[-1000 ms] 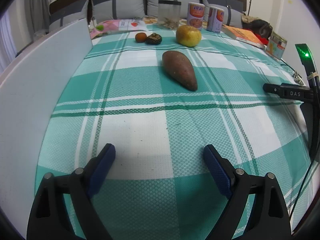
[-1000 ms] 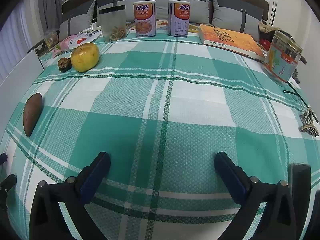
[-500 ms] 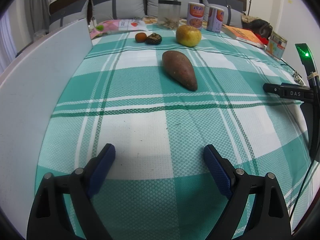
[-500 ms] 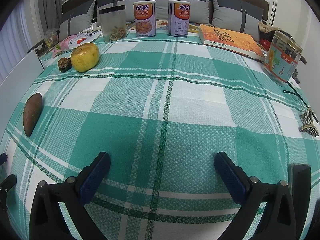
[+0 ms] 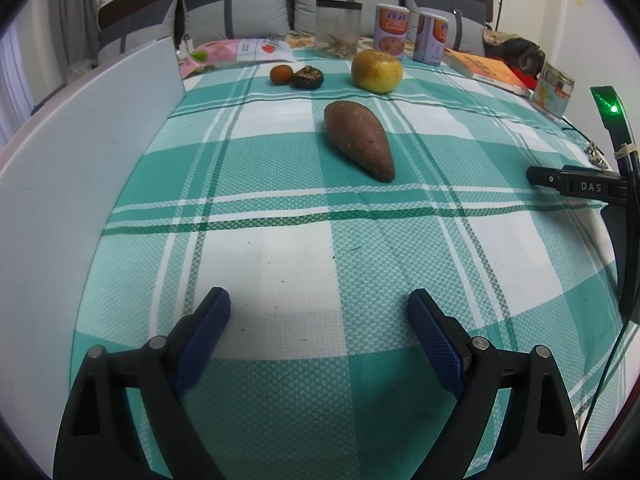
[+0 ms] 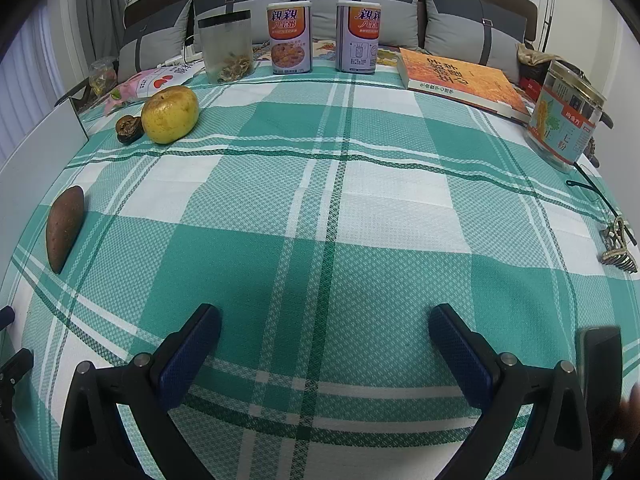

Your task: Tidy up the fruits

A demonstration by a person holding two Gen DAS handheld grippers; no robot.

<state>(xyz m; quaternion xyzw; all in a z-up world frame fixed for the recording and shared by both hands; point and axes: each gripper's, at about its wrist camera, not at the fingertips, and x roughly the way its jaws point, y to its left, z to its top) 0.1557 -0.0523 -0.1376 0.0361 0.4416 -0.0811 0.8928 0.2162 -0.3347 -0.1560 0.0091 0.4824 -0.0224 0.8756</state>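
The small orange fruit (image 5: 281,75) shows only from the left side; from the right it is hidden behind the wrinkled dark fruit (image 6: 129,129). I cannot tell what kind the dark one is. The white board (image 5: 72,168) on the left is cut off at the edge, and so is the black stand with the green light (image 5: 612,116) on the right.

The left claw (image 5: 319,304) is wide, with nothing in it. The right claw (image 6: 325,320) is wide too, and holds nothing. Both hang low over the green checked cloth (image 6: 328,200).

The sweet potato (image 5: 358,139) lies by itself in front of the left claw, well apart from it. Behind it sits the yellow apple (image 5: 377,71), with the dark fruit and the orange fruit off to its left, those two just beside each other.

At the back stand a clear jar (image 6: 226,51) and two cans (image 6: 289,38). An orange book (image 6: 460,78) lies to the right, near a round tin (image 6: 566,120). Some keys (image 6: 618,246) lie at the cloth's right edge.
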